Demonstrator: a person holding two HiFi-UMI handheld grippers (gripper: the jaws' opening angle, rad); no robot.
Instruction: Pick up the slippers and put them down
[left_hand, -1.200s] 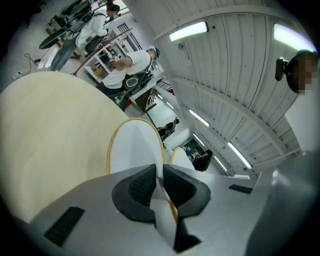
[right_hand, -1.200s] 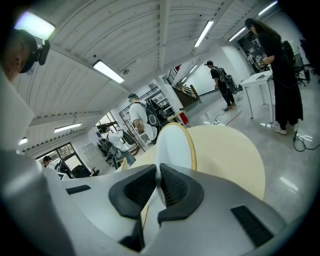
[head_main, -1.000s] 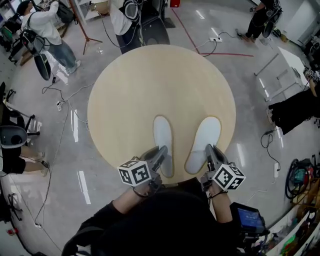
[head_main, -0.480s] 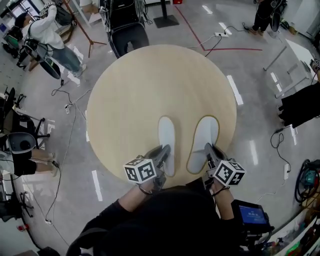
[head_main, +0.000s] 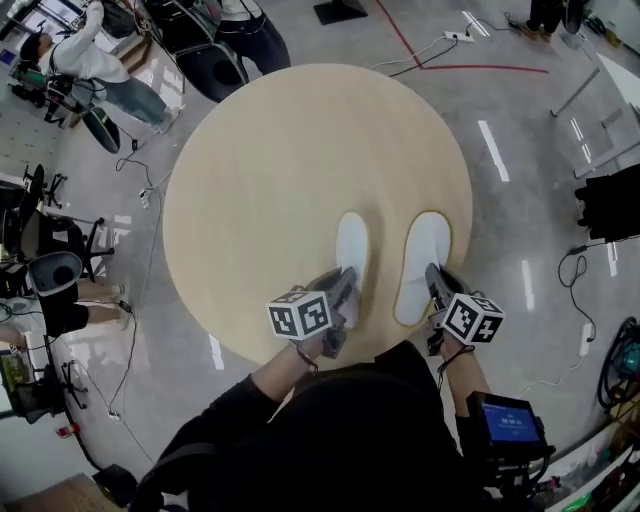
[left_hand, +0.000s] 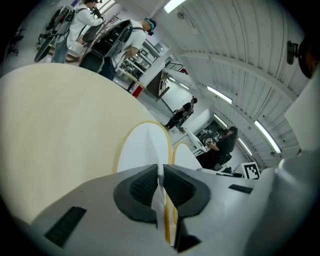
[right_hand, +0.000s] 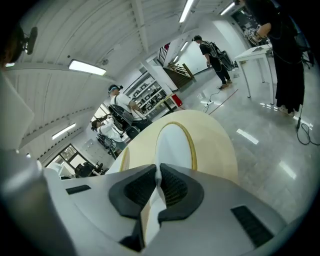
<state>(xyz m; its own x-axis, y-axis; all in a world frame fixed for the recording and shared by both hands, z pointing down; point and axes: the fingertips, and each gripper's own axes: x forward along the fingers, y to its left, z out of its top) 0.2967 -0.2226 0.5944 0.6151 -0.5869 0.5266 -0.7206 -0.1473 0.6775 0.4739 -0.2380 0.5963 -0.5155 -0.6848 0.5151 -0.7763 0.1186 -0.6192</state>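
Left gripper (head_main: 347, 292), jaws shut on the heel of the left flat white yellow-edged slipper (head_main: 352, 248), right gripper (head_main: 436, 283) shut on the heel of the right white slipper (head_main: 426, 252), side by side at the near edge of a round pale wooden table (head_main: 270, 170).

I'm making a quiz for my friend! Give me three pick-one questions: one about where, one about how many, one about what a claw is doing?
1. Where are the slippers? A) on the floor B) on the round table C) on a chair
2. How many slippers are there? A) one B) two C) four
3. What is the left claw doing? A) pinching a slipper B) standing wide open C) holding a cup
Answers: 1 B, both lie on its wooden top; 2 B, a white pair side by side; 3 A, its pads press the slipper's edge.
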